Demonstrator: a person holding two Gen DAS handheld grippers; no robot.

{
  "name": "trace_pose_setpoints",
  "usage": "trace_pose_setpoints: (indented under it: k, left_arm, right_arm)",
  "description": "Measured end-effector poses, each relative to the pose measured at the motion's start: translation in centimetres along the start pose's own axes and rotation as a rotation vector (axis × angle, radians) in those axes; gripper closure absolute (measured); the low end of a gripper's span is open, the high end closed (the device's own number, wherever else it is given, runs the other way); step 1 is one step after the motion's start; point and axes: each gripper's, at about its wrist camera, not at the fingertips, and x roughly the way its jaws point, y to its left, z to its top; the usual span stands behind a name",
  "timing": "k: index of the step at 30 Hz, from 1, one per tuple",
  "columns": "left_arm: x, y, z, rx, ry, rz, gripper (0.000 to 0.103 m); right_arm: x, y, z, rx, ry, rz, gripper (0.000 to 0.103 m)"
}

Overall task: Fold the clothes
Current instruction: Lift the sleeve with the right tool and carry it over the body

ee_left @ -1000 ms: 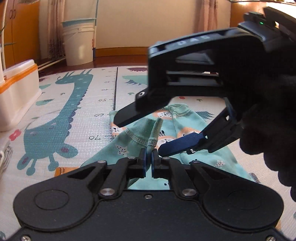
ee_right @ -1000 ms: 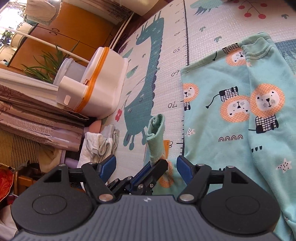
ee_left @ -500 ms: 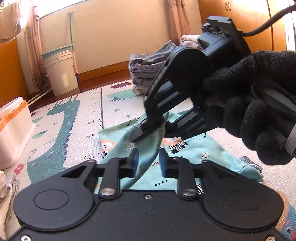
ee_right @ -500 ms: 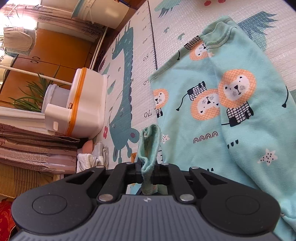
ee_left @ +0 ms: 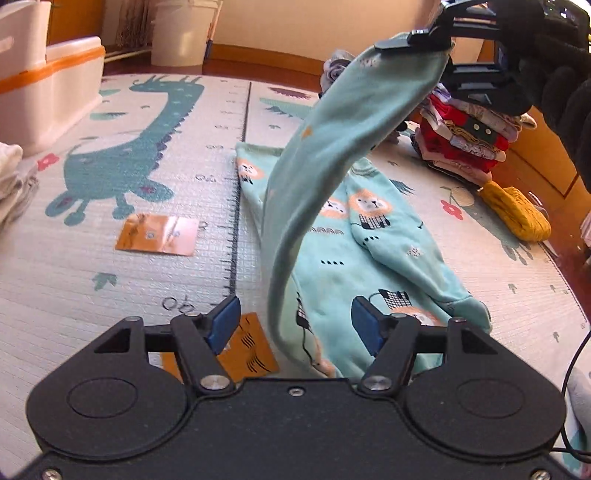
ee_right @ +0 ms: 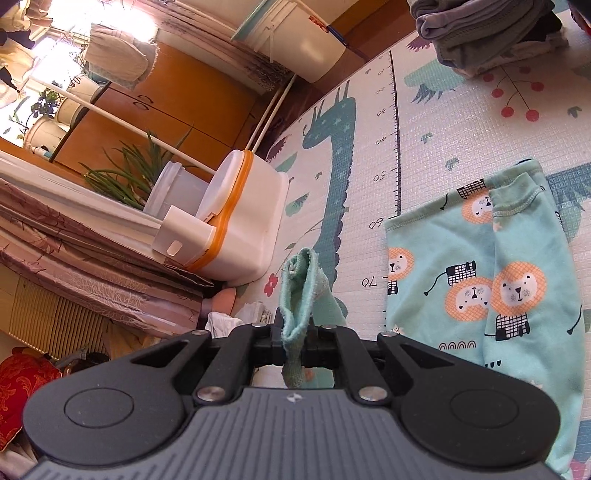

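Handover done: right gripper [ee_right: 293,334] fingers now clamped on the cuff of the lion-print garment [ee_left: 369,236], sleeve [ee_left: 325,147] lifted off the play mat [ee_left: 110,258]. Left gripper [ee_left: 293,325] has let go, fingers opening wide w/ cloth loose between them. Garment's body lies mid-mat, beside the ruler line. Sleeve fold-in looks next.

One mint garment [ee_left: 373,236], two orange cards [ee_left: 159,234], one white bucket [ee_left: 181,33].
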Motion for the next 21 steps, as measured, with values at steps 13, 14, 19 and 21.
trace_pose_setpoints:
  k: [13, 14, 19, 21]
  left_arm:
    - [1.4, -6.1, -1.6, 0.304, -0.035, -0.024, 0.07]
    - [1.4, -6.4, -1.7, 0.326, -0.037, -0.029, 0.07]
    - [2.1, -7.7, -1.8, 0.366, -0.031, -0.064, 0.07]
    - [2.5, -8.1, -1.8, 0.368, -0.024, -0.077, 0.07]
  right_arm:
    - [-7.2, -2.5, 1.5, -0.07, -0.026, -0.132, 0.094]
    - [-7.8, -2.9, 1.6, -0.07, -0.03, -0.141, 0.094]
    - [-9.9, -4.9, 1.7, -0.066, -0.042, -0.185, 0.094]
    - [-10.3, -5.8, 1.8, -0.063, -0.045, -0.202, 0.095]
